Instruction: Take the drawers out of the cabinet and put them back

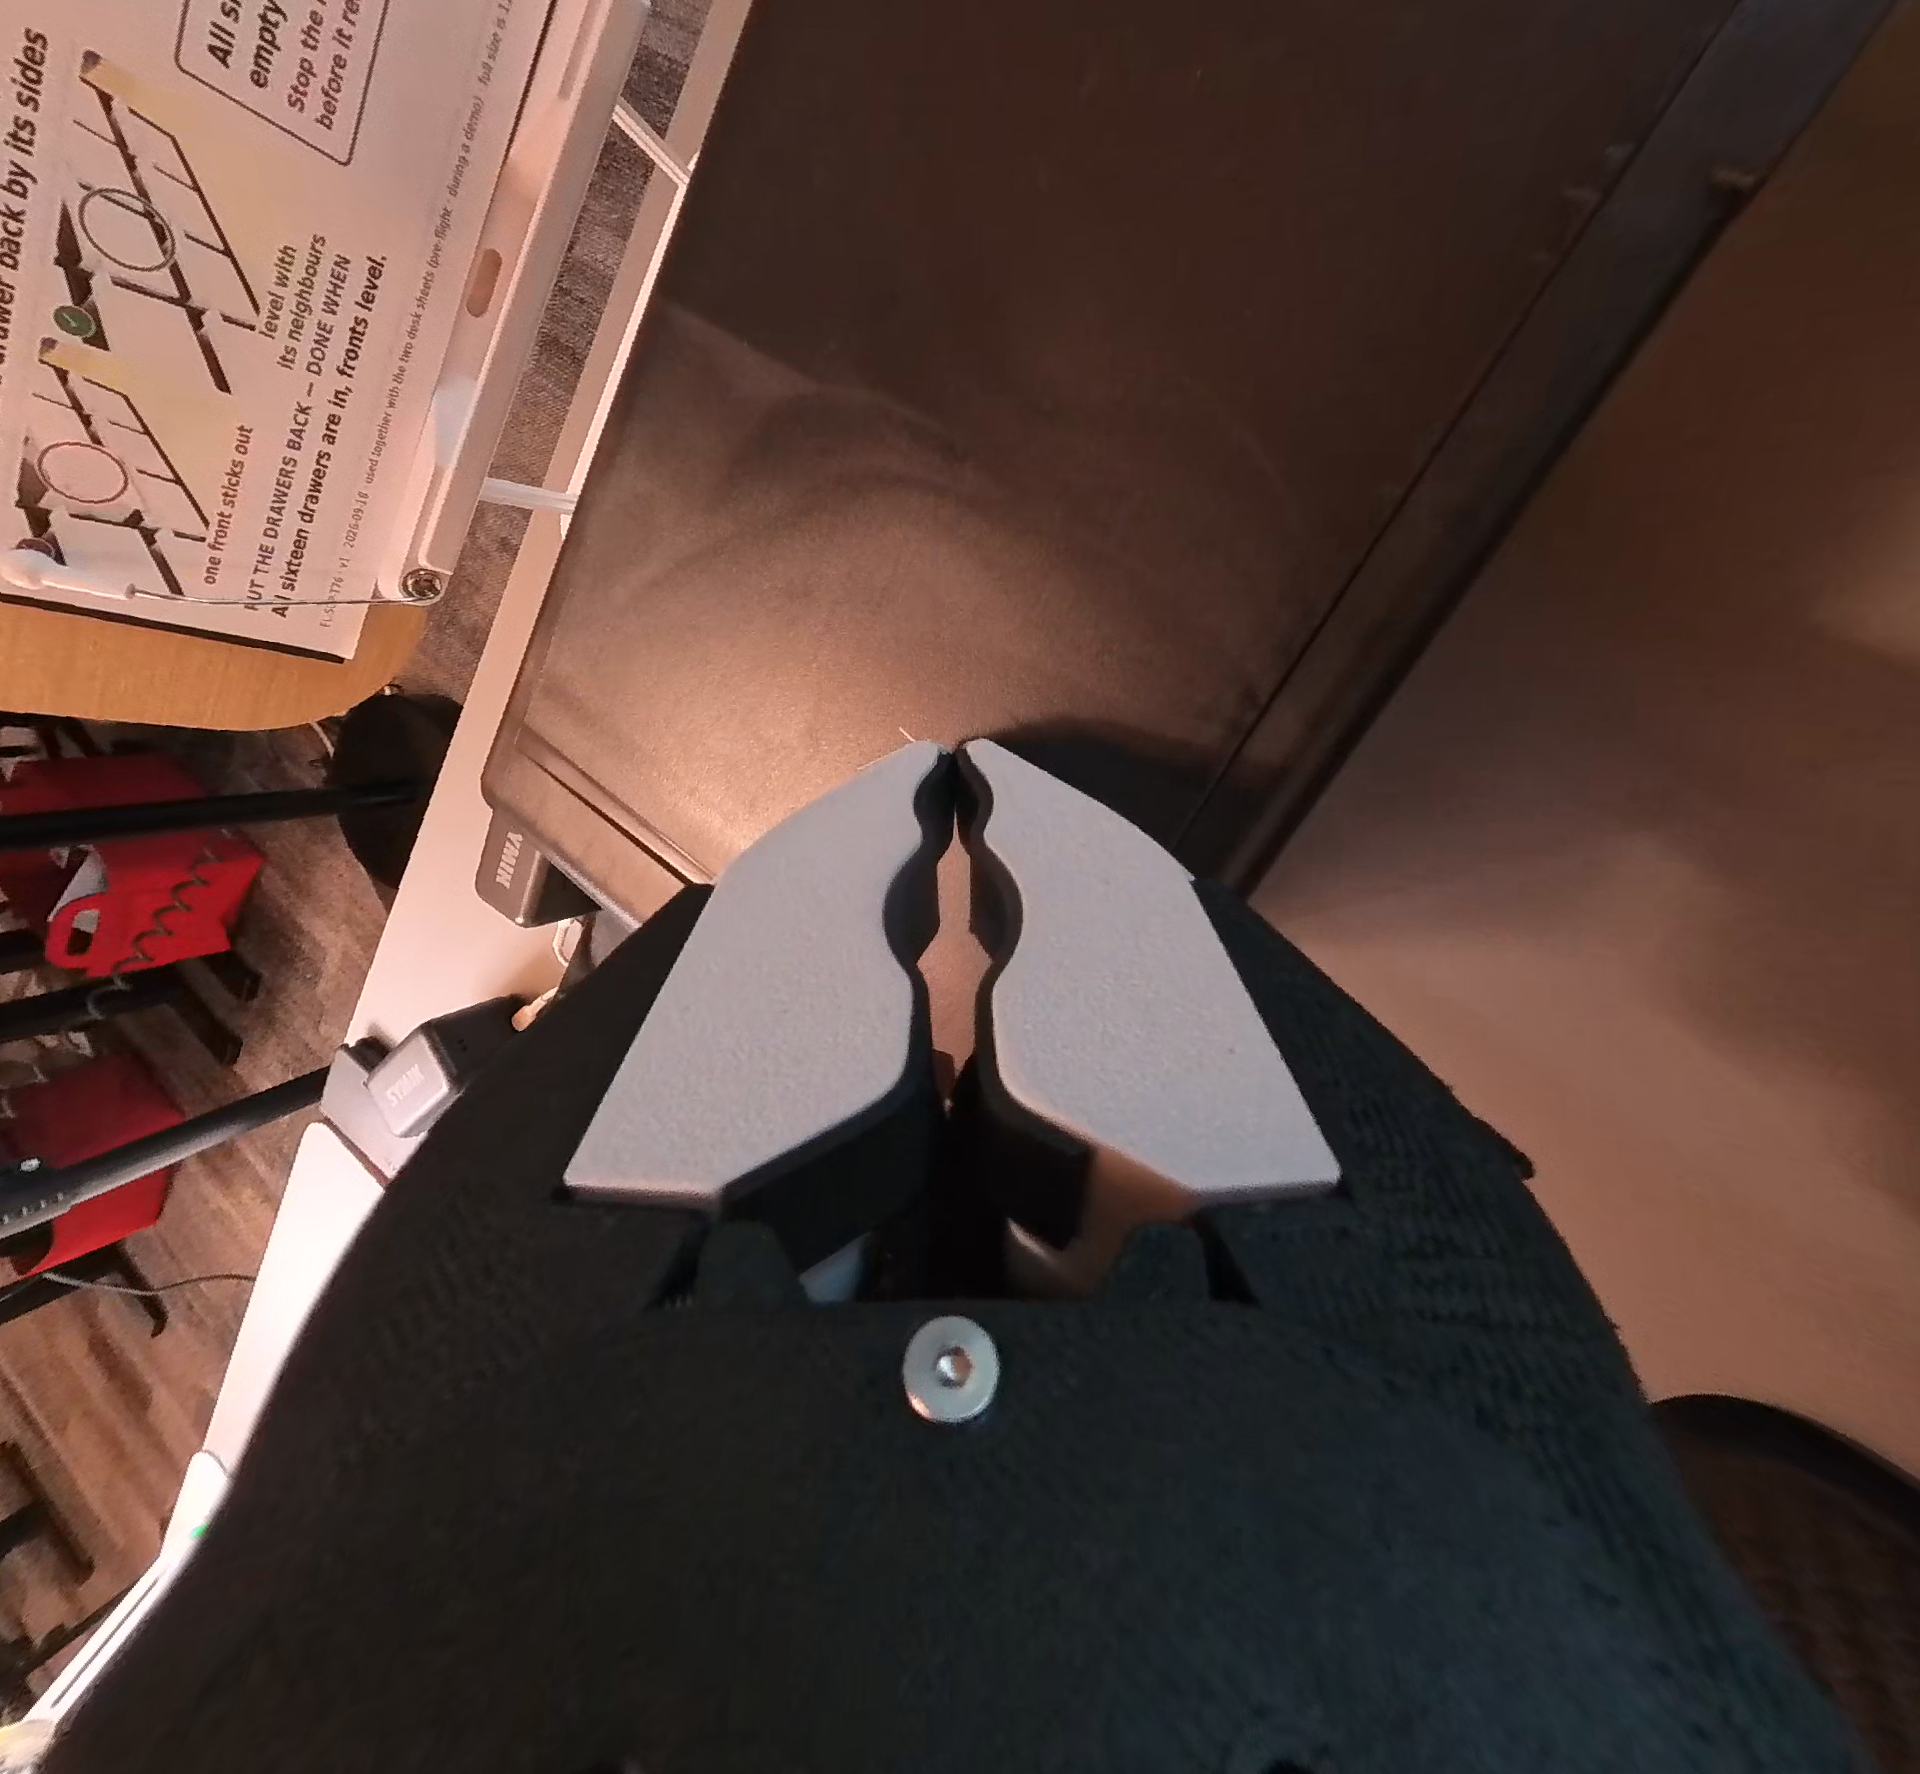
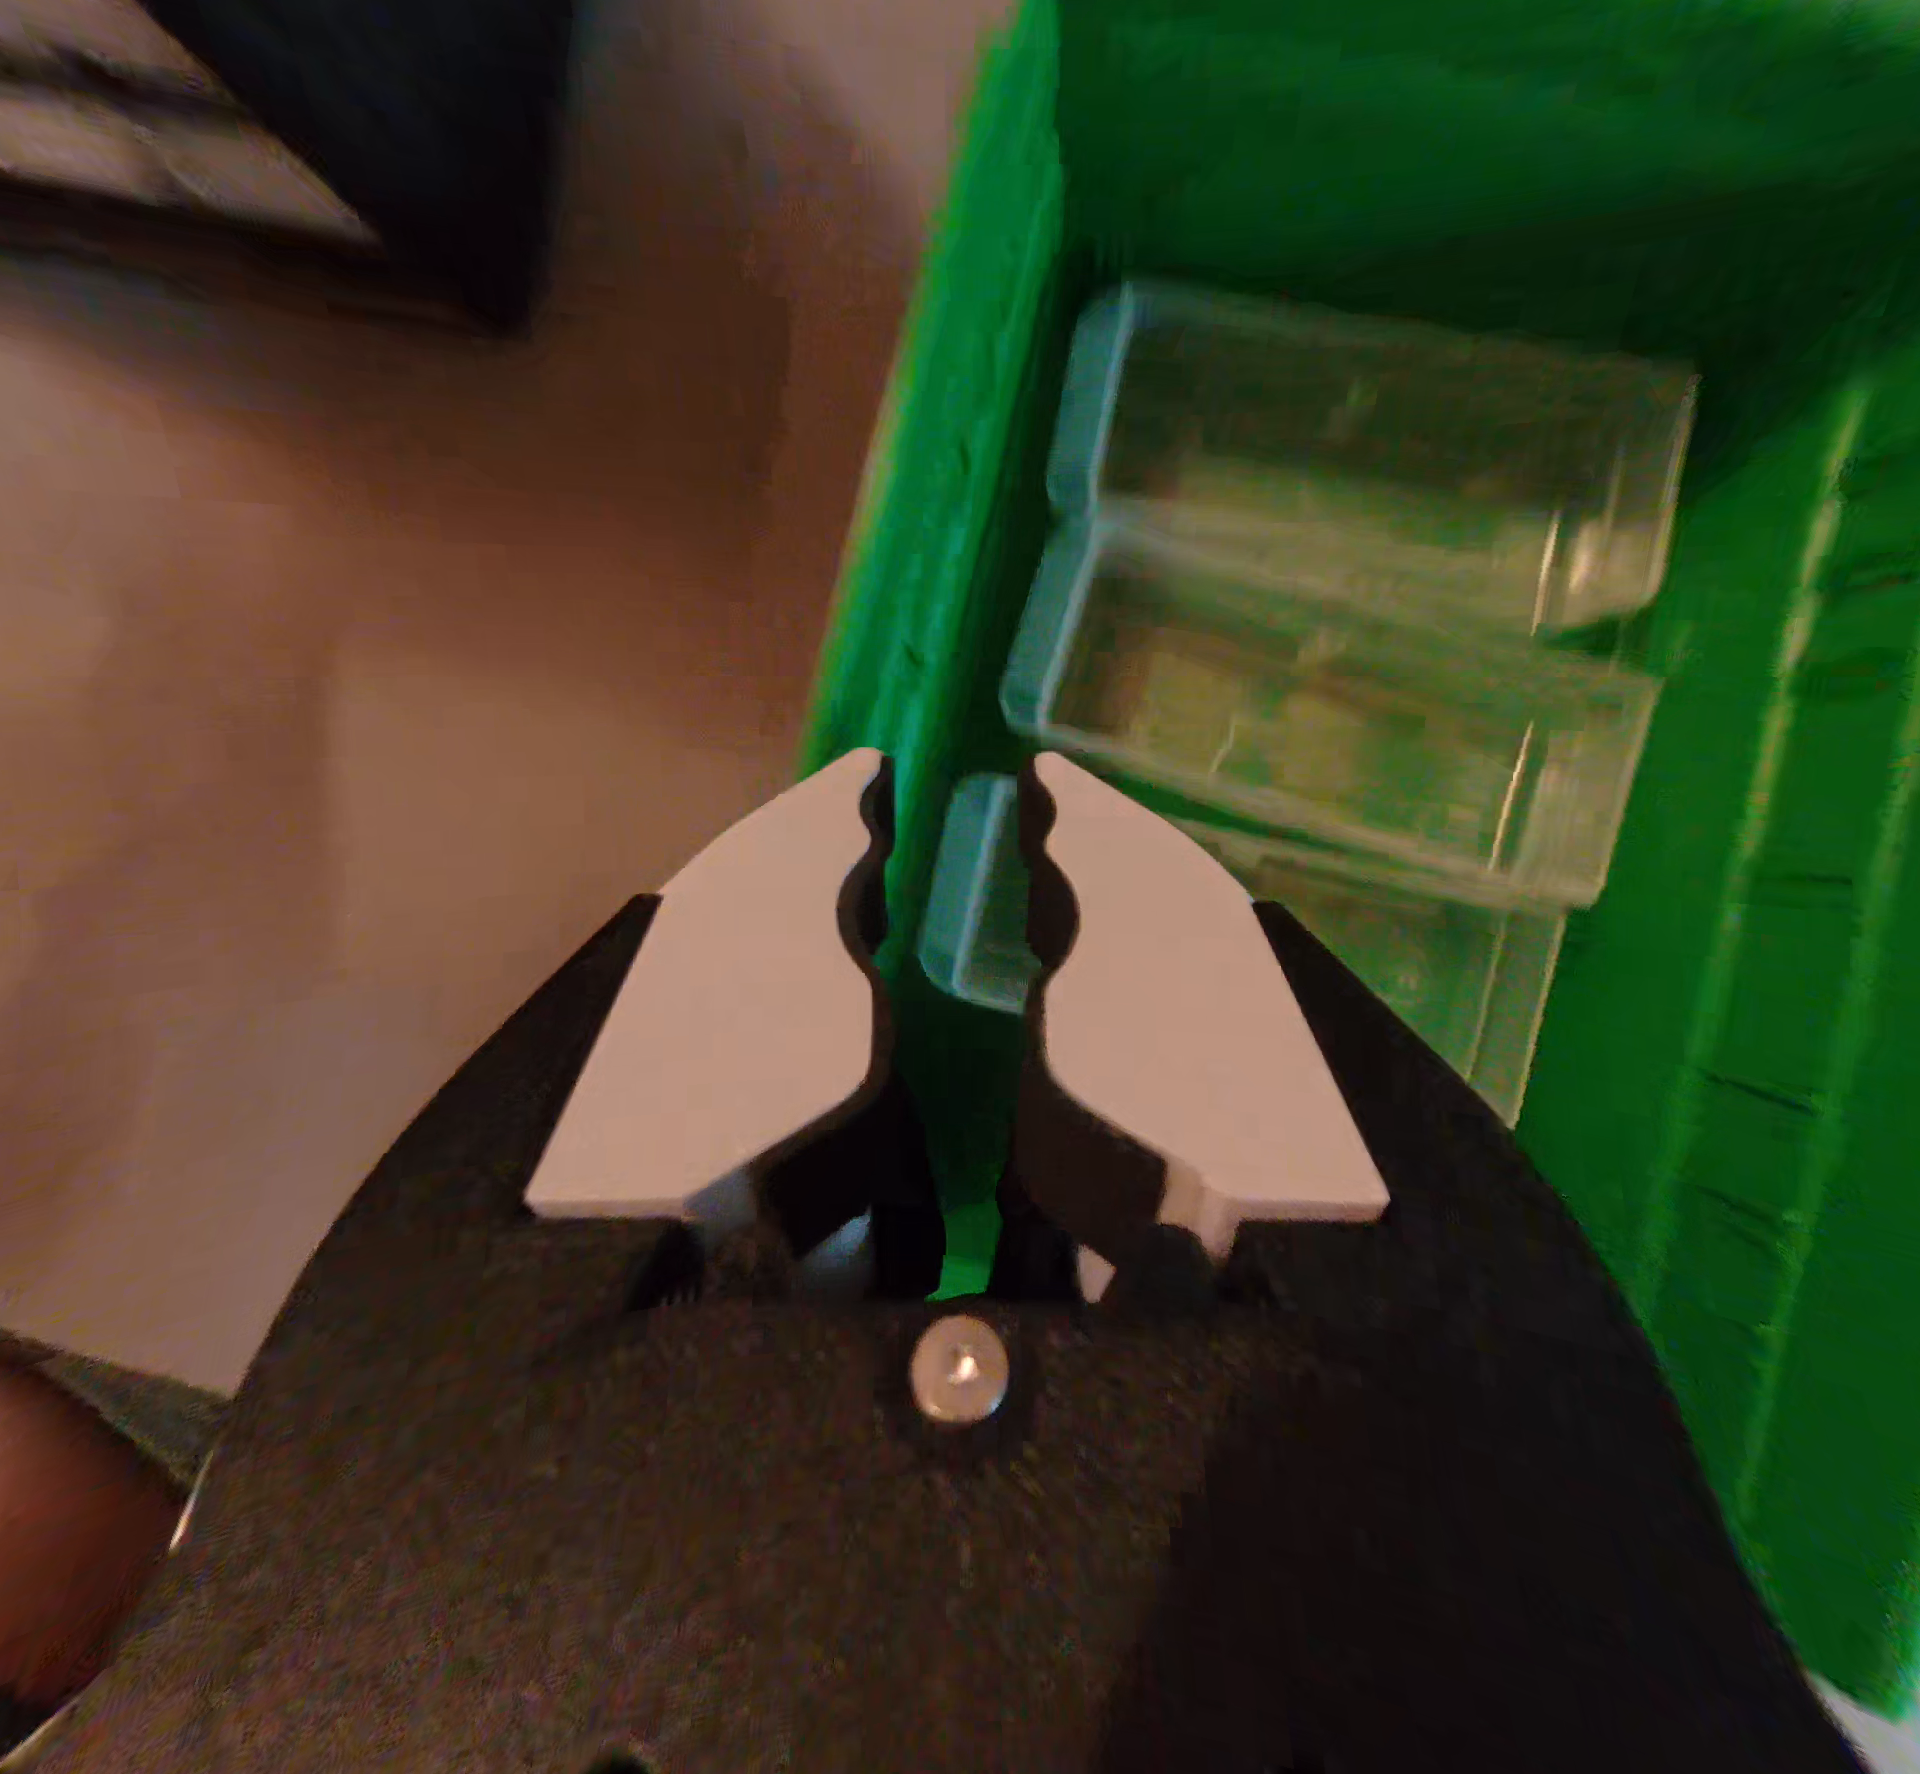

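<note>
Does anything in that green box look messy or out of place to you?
Yes. The clear plastic drawers lie loose in the green bin, overlapping each other at slight angles rather than sitting in any cabinet. The right wrist view is blurred, so I cannot tell whether any is damaged. The right tool is open just above one.

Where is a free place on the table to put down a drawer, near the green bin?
Bare table lies left of the green bin, bordered above by a dark object. The bin itself is crowded with clear drawers. The right gripper is open at the bin's left wall.
</note>
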A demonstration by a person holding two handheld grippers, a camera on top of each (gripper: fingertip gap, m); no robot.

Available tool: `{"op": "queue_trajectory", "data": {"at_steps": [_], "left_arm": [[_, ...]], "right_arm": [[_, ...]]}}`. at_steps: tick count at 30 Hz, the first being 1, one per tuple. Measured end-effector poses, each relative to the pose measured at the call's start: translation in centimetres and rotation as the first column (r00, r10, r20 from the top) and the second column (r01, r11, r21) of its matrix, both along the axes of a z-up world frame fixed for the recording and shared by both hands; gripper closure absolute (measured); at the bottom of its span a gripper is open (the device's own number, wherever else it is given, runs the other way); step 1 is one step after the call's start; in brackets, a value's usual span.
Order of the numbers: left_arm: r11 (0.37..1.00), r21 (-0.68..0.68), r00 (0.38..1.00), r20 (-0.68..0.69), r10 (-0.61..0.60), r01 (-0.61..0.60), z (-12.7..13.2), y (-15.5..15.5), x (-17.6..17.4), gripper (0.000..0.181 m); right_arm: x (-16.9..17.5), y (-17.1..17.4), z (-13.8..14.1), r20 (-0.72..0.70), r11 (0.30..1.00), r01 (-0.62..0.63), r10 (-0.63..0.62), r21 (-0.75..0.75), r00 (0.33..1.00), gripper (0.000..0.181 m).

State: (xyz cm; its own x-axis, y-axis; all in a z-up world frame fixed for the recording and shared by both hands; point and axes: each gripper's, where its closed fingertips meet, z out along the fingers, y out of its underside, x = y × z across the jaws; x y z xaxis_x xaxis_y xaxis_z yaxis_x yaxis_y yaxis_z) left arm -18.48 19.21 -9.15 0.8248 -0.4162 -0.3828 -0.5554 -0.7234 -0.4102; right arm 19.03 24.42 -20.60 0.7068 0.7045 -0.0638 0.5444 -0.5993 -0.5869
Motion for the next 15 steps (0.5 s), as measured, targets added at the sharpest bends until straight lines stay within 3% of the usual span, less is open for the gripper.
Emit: {"op": "queue_trajectory", "data": {"at_steps": [1, 3, 5, 8, 11, 13, 15], "left_arm": [[1.000, 0.000, 1.000, 0.001, 0.001, -0.001, 0.0, 0.0, 0.0, 0.181], [1.000, 0.002, 1.000, 0.002, 0.004, -0.004, 0.0, 0.0, 0.0, 0.181], [1.000, 0.008, 1.000, 0.001, 0.007, -0.007, 0.0, 0.0, 0.0, 0.181], [1.000, 0.018, 1.000, -0.009, 0.009, -0.009, 0.0, 0.0, 0.0, 0.181], [1.000, 0.016, 1.000, -0.013, 0.014, -0.014, 0.0, 0.0, 0.0, 0.181], [1.000, 0.013, 1.000, -0.011, 0.018, -0.017, 0.0, 0.0, 0.0, 0.181], [1.000, 0.011, 1.000, -0.008, 0.021, -0.021, 0.0, 0.0, 0.0, 0.181]], "right_arm": [[-1.2, -0.1, 2.1, -0.059, 0.995, -0.041, 0.046, 0.093, 0.997, 0.156], [-4.2, -0.8, 6.9, -0.166, 0.944, -0.120, 0.177, 0.306, 0.970, 0.153], [-6.4, -1.5, 10.9, -0.196, 0.864, -0.116, 0.239, 0.490, 0.951, 0.150], [-9.3, -2.6, 14.6, -0.094, 0.661, -0.130, 0.293, 0.739, 0.951, 0.147], [-13.0, -4.1, 14.9, 0.165, 0.348, -0.263, 0.287, 0.900, 0.944, 0.144], [-15.0, -4.4, 13.9, 0.359, 0.141, -0.381, 0.157, 0.914, 0.920, 0.144], [-17.3, -4.4, 12.2, 0.490, 0.022, -0.492, 0.066, 0.870, 0.869, 0.144]]}}
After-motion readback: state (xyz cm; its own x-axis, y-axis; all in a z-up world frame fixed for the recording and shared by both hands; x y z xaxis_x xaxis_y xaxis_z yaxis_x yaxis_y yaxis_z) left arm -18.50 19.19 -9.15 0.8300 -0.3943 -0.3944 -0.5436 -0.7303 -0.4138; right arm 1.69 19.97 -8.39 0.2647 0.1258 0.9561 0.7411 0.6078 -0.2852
